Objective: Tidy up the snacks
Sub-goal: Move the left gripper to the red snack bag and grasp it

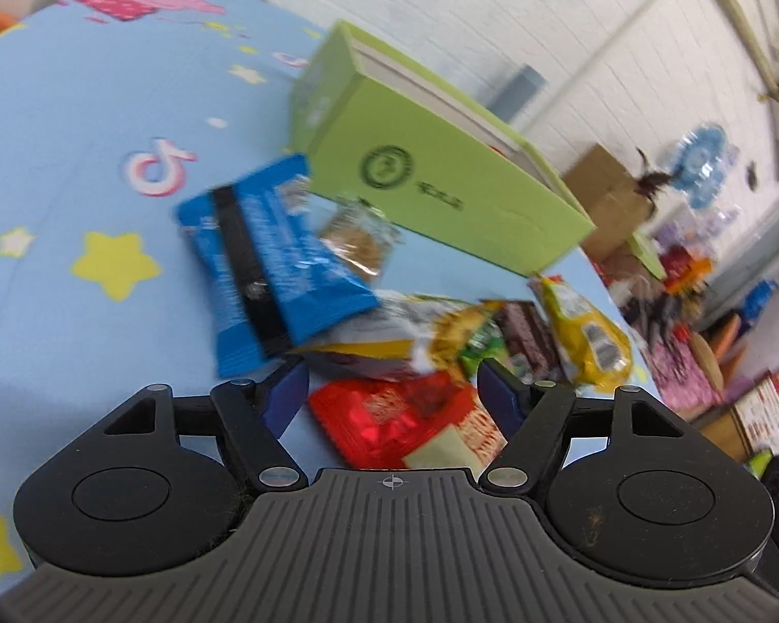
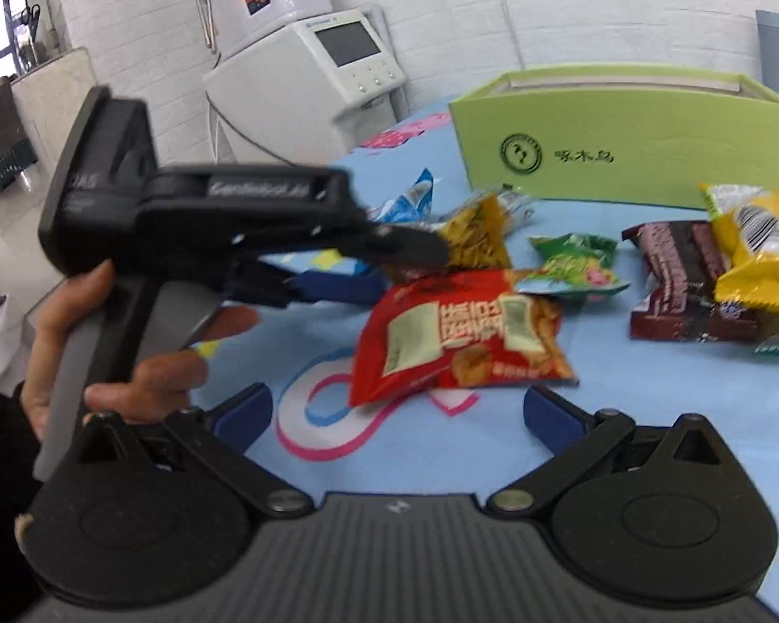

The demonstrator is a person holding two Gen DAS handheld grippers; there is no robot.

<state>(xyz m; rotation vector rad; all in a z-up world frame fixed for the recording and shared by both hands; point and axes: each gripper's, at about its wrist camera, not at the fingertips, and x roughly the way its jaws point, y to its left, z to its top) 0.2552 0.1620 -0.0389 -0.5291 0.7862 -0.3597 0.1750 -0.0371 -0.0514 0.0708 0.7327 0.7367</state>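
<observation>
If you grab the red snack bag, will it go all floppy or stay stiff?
Probably floppy: the red snack bag looks like thin, crinkled, shiny film, puffed in the middle, so it should bend and crackle. It likely feels light for its size. The glossy skin might slip in the right tool, which is open just in front of it.

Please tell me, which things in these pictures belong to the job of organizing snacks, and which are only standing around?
Belong to the job:
green box
red snack bag
blue packet
yellow packet
brown bar
small green packet
left gripper
right gripper

Only standing around:
white machine
cardboard boxes
</observation>
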